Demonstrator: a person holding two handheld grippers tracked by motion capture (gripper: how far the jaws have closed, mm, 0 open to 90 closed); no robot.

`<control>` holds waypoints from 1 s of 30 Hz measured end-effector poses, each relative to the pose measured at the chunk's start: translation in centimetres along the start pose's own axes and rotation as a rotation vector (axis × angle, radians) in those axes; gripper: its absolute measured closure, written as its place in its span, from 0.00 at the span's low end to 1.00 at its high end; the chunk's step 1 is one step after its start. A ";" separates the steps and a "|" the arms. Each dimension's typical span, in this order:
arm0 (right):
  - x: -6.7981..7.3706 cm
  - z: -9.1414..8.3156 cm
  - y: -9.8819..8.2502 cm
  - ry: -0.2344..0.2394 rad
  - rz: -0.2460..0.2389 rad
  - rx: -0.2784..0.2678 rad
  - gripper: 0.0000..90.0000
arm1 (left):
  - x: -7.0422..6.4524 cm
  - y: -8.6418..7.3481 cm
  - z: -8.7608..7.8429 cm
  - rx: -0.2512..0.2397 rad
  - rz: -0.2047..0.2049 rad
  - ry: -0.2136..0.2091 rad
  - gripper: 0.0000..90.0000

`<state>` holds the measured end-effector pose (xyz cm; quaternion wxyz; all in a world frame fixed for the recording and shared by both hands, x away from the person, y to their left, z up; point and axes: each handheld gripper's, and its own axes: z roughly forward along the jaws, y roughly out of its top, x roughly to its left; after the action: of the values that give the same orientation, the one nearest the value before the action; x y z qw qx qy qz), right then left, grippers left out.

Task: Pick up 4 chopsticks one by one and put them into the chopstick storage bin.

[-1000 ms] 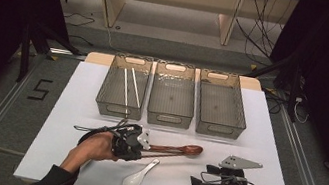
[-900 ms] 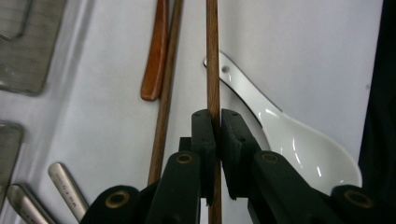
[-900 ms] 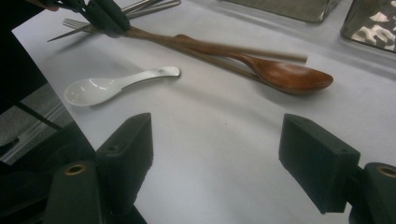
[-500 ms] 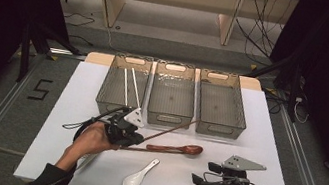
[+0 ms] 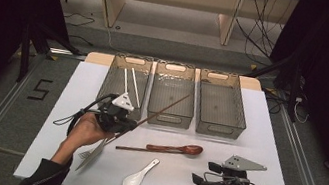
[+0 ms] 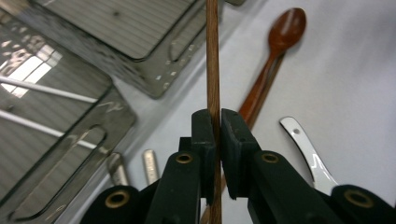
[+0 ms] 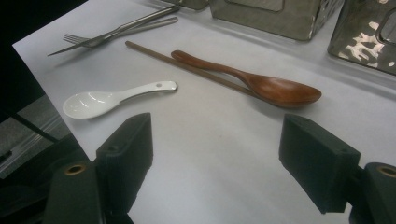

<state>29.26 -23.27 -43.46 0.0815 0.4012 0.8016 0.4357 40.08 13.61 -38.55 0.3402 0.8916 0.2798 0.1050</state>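
Observation:
My left gripper (image 5: 128,124) (image 6: 217,125) is shut on a brown wooden chopstick (image 5: 165,109) (image 6: 213,65), gripped near its lower end. The stick slants up off the table, and its far tip hangs over the middle bin (image 5: 169,117). A second brown chopstick (image 5: 131,148) (image 7: 187,66) lies on the white table under a wooden spoon (image 5: 178,149) (image 7: 266,84) (image 6: 275,56). A white ceramic spoon (image 5: 137,176) (image 7: 107,100) (image 6: 306,147) lies nearer the front edge. My right gripper (image 5: 204,174) (image 7: 215,154) rests at the front right, open with nothing between its fingers.
Three clear bins stand in a row at the back: the left bin (image 5: 114,71) holds two white chopsticks (image 5: 129,82), and the right bin (image 5: 239,110) has nothing in it. A metal fork and knife (image 5: 90,155) (image 7: 109,33) lie beside my left hand.
The left gripper has lifted the chopstick off the table and moved left and toward the bins; the stick's tip now reaches over the middle bin. The right gripper has stayed put.

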 end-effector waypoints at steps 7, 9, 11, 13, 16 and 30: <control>0.0 0.0 0.0 0.001 -0.001 0.002 0.30 | 2.5 -0.1 -0.5 -0.021 -0.091 0.041 0.93; 0.0 0.0 0.0 0.001 -0.001 0.001 0.30 | 3.2 -0.1 -0.6 -0.016 -0.102 0.055 0.93; -0.1 0.0 0.0 0.002 -0.001 0.002 0.30 | 3.9 0.0 -0.7 -0.023 -0.126 0.067 0.93; -0.1 0.0 0.0 0.002 -0.001 0.002 0.30 | 4.7 0.0 -1.0 -0.021 -0.143 0.080 0.93; -0.1 0.0 0.0 0.000 0.001 0.001 0.30 | 5.8 0.2 -1.3 -0.034 -0.184 0.103 0.93; -0.1 0.1 0.0 0.005 0.005 0.005 0.30 | 10.7 0.7 -0.8 -0.021 -0.274 0.192 0.93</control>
<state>29.34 -23.31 -43.55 0.0774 0.4024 0.8020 0.4347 48.86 19.76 -37.49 0.3325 0.8274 0.4287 0.1451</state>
